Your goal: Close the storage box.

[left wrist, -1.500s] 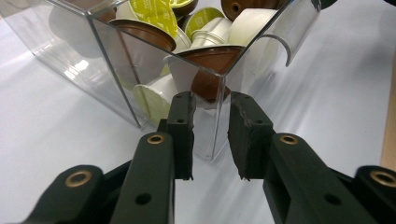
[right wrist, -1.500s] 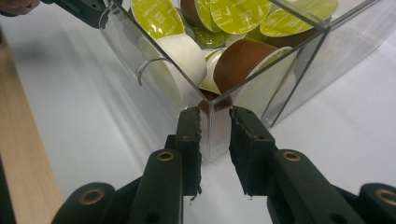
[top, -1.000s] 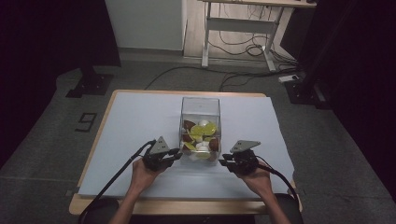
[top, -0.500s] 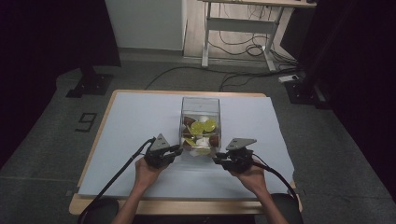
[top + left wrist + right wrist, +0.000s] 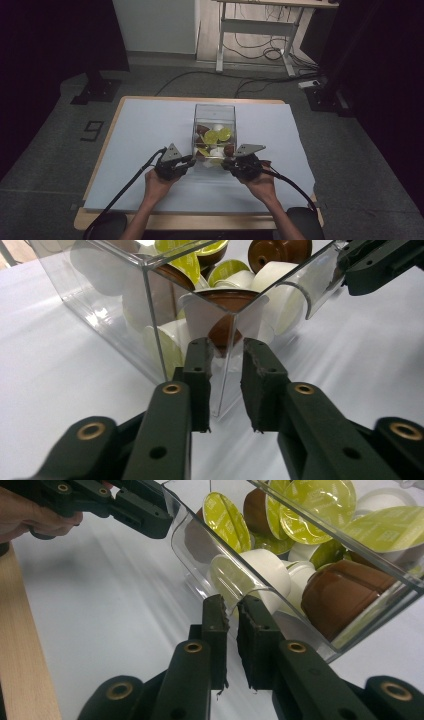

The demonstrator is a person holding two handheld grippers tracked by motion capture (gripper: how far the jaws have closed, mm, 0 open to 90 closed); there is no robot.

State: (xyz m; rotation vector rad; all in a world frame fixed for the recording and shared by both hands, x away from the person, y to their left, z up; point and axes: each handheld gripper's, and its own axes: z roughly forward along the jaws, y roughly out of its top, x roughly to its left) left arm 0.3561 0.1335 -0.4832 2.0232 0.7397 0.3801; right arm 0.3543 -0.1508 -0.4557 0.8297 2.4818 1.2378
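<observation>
A clear plastic box [image 5: 214,111] holding several lime, brown and white coffee capsules [image 5: 216,136] stands mid-table on a pale sheet. My left gripper [image 5: 190,161] is at the box's near left corner. In the left gripper view its jaws [image 5: 227,357] straddle the box's upright corner edge [image 5: 226,371] with a narrow gap, not clamped. My right gripper [image 5: 226,163] is at the near right corner. In the right gripper view its jaws [image 5: 231,606] are pressed almost together on the box's front wall [image 5: 200,555].
The pale sheet [image 5: 145,135] covers most of the wooden table [image 5: 100,220], whose edge shows at the front. Cables trail from both grippers toward the person. A desk frame [image 5: 255,35] and floor cables lie beyond the table.
Both grippers have moved inward to the box's near corners, the right one most, and now reach its walls. The box has not shifted.
</observation>
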